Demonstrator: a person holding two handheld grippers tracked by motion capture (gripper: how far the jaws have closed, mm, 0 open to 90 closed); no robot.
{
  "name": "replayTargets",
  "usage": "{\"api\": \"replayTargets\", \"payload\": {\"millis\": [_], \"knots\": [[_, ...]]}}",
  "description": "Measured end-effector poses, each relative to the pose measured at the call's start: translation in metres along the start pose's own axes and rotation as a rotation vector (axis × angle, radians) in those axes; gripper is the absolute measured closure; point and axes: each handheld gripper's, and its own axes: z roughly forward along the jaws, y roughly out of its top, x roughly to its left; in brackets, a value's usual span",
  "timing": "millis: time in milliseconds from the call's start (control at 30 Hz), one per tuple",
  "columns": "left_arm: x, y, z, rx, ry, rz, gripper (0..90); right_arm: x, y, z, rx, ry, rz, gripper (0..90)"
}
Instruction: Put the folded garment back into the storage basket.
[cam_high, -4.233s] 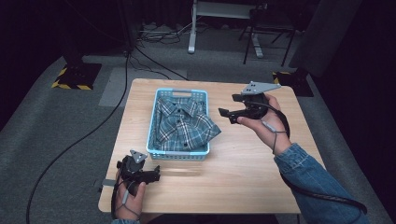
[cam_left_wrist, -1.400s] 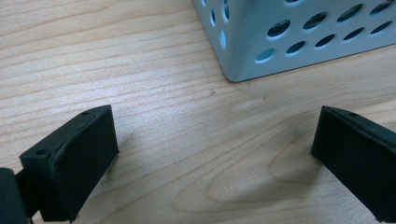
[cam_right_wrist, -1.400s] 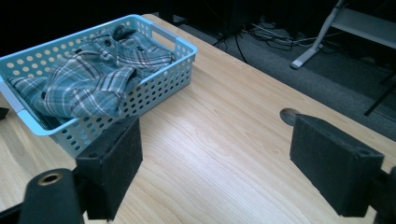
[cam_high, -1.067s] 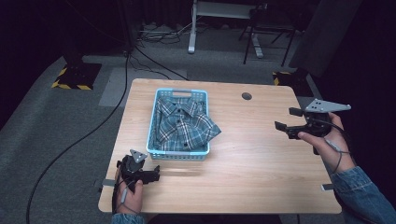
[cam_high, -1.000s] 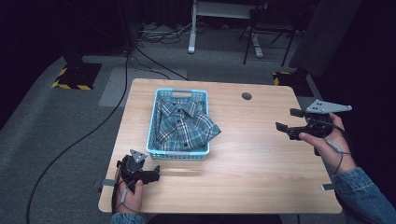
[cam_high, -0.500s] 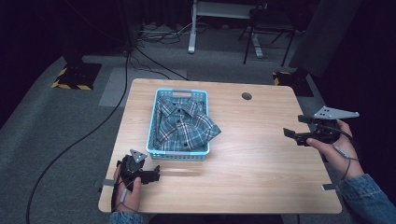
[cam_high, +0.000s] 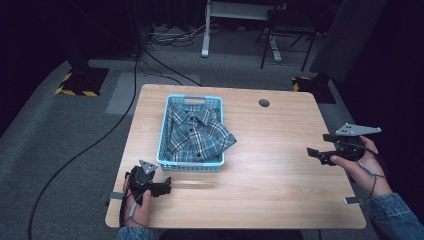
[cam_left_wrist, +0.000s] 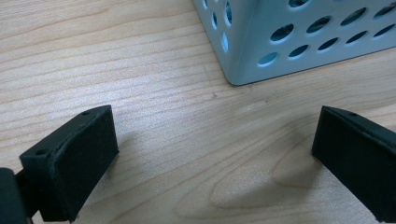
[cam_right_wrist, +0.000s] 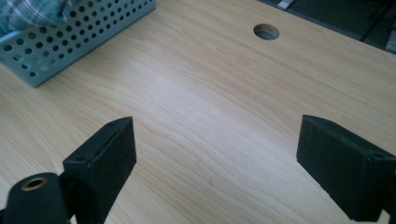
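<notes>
We note the plaid shirt (cam_high: 198, 135) lies crumpled in the blue basket (cam_high: 165, 150) at the table's (cam_high: 280, 190) left-middle, one fold draped over the right rim, likely just dropped. Left gripper (cam_high: 159, 187) rests near the basket's corner, jaws spread, empty. Right gripper (cam_high: 320, 154) hangs well apart, jaws spread, empty.

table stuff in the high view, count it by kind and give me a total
basket: 1, light blue, perforated
plaid shirt: 1, lying in the basket
hand-held tool: 2, the left tool near the basket's front corner, the right tool over the right edge, both open
total: 4
</notes>
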Motion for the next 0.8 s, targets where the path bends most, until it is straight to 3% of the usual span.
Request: {"api": "replayTargets", "payload": {"millis": [800], "knots": [[0.0, 0.0, 0.0, 0.0, 0.0, 0.0, 0.1, -0.014, -0.061, 0.014, 0.062, -0.016, 0.076, 11.2]]}}
